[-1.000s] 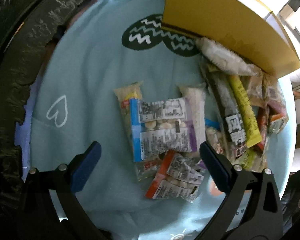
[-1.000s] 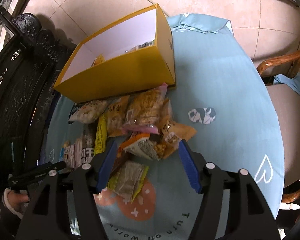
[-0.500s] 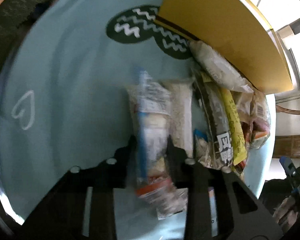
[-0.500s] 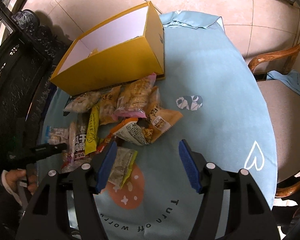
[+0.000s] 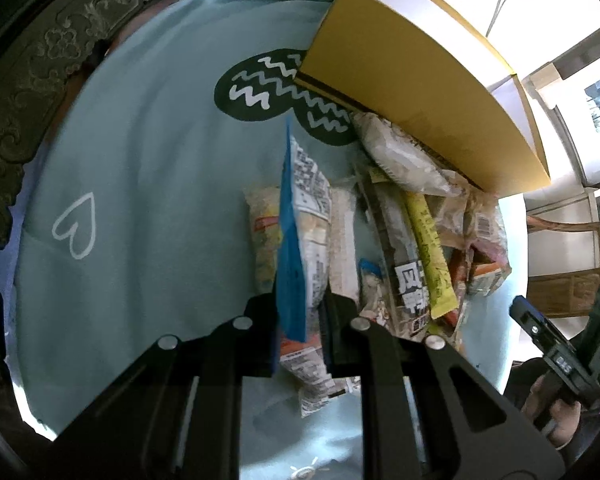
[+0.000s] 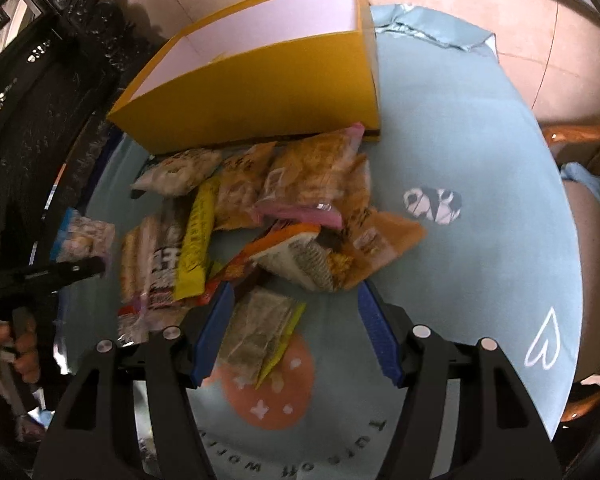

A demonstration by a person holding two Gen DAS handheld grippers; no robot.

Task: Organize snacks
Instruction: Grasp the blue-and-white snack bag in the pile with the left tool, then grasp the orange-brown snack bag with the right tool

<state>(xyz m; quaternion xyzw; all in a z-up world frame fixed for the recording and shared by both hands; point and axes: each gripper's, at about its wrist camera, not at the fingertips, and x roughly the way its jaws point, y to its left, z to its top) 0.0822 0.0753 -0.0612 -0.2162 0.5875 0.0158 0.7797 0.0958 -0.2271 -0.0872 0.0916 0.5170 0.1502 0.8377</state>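
My left gripper [image 5: 302, 320] is shut on a blue-and-white snack packet [image 5: 304, 232] and holds it edge-up above the table; the packet also shows in the right wrist view [image 6: 82, 238]. A pile of snack packets [image 6: 300, 216] lies in front of the open yellow box [image 6: 260, 92], which also shows in the left wrist view [image 5: 420, 92]. My right gripper [image 6: 296, 336] is open, hovering over a greenish packet [image 6: 260, 332] at the pile's near edge.
The round table wears a light blue cloth [image 6: 480, 200] with printed shapes. A dark carved cabinet [image 6: 28, 120] stands at the left. A wooden chair [image 6: 580, 140] stands at the right. The yellow stick packet [image 6: 196, 240] lies in the pile.
My left gripper closed on the blue-and-white packet and lifted it off the pile, turning it on edge. My right gripper drew back slightly and stays open.
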